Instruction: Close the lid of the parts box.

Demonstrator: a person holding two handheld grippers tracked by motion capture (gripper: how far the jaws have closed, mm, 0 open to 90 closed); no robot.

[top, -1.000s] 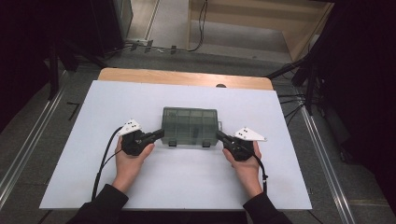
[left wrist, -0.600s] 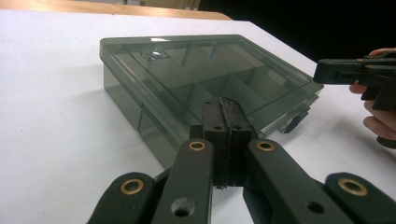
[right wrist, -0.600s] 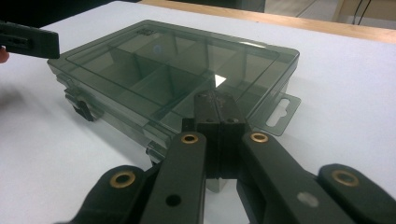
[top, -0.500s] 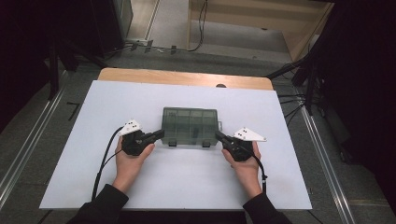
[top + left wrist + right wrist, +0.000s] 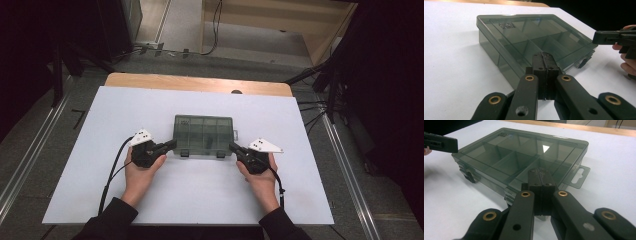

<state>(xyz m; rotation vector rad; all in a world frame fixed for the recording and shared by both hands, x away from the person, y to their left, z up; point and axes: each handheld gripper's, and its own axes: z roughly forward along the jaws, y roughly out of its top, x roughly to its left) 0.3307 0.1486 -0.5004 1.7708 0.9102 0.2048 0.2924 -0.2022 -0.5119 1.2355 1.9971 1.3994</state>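
A smoky see-through compartment box (image 5: 203, 134) lies lid-closed and flat on the white table (image 5: 100, 150). My left gripper (image 5: 172, 145) is shut with nothing in it, and its tip is at the box's front left corner. In the left gripper view its jaws (image 5: 544, 56) are pressed together just before the box (image 5: 531, 32). At the front right corner my right gripper (image 5: 232, 146) is also shut and empty. The right gripper view shows that gripper (image 5: 539, 172) close against the box (image 5: 524, 150). I cannot tell whether either tip touches the box.
Two dark latches (image 5: 184, 152) sit on the box's front edge, and a hang tab (image 5: 579, 176) sticks out of one side. The table's wooden far edge (image 5: 200, 82) lies beyond the box. Dark floor, rails and cables surround the table.
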